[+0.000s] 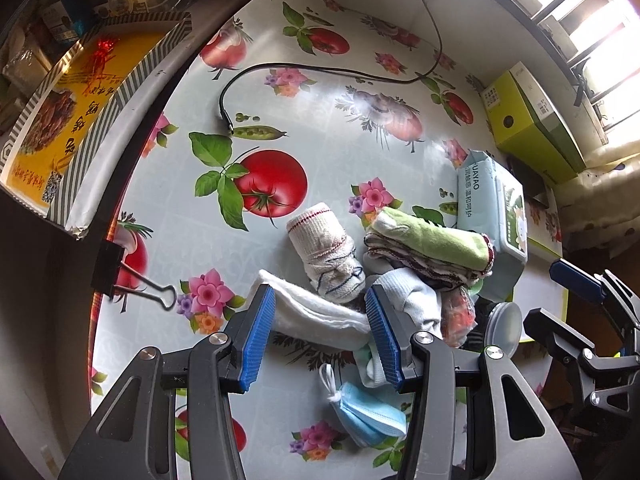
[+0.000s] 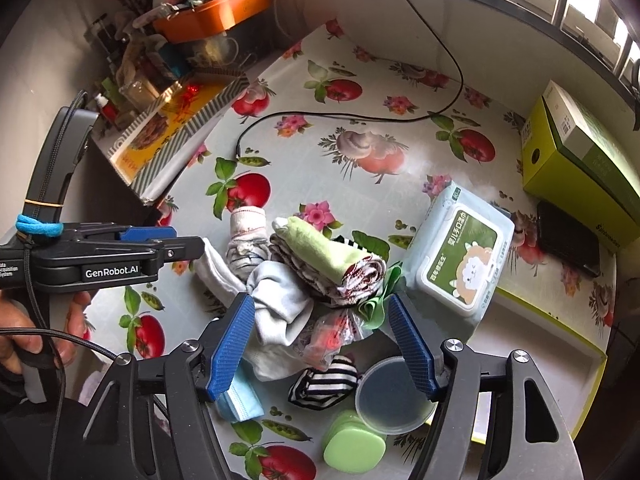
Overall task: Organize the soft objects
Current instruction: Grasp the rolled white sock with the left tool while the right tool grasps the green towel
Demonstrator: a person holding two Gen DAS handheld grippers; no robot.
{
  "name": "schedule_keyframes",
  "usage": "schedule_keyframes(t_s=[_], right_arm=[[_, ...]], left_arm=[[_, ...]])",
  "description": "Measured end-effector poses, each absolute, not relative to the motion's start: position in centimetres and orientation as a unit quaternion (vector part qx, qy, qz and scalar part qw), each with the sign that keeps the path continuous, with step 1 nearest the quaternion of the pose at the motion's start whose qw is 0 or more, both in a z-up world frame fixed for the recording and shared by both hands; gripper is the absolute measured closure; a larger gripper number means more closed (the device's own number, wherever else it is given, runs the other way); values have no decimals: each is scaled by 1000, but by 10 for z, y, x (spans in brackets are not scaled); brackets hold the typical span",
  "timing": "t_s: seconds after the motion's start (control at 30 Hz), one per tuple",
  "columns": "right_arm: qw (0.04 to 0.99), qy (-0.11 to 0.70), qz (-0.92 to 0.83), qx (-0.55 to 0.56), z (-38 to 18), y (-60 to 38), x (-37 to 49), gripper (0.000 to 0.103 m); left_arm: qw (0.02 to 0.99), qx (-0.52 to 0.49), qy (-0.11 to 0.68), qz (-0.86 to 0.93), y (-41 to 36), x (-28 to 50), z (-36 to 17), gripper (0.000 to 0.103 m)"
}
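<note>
Soft cloths are heaped mid-table; folded green towel is laid with long axis diagonal toward wipes pack. Left gripper and right gripper are held apart, nothing clamped.

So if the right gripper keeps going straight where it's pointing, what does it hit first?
Probably the crumpled clear plastic bag with red print, lying between the open right gripper pads beside the grey sock; depth is uncertain.

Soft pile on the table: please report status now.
Both grippers open, left gripper over white cloth, right gripper over grey sock. Nothing gripped. Clear lid beside pile.
</note>
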State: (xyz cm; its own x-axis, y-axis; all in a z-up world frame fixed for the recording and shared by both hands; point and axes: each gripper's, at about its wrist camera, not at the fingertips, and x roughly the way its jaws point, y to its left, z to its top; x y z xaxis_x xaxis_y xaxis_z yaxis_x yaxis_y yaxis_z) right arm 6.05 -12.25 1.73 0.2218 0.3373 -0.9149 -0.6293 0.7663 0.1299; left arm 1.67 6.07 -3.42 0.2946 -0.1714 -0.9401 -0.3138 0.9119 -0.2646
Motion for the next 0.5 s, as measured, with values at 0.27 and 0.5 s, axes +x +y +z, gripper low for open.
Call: schedule_keyframes(t_s=[0.27,0.5], right_arm=[[755,544,328,-161,-1,-107,87,33],[737,552,340,-194,-22,-93,97,33]], left_arm=[[773,-215,595,42,64,36,-45,54],[764,-229,601,46,67,46,-62,54]])
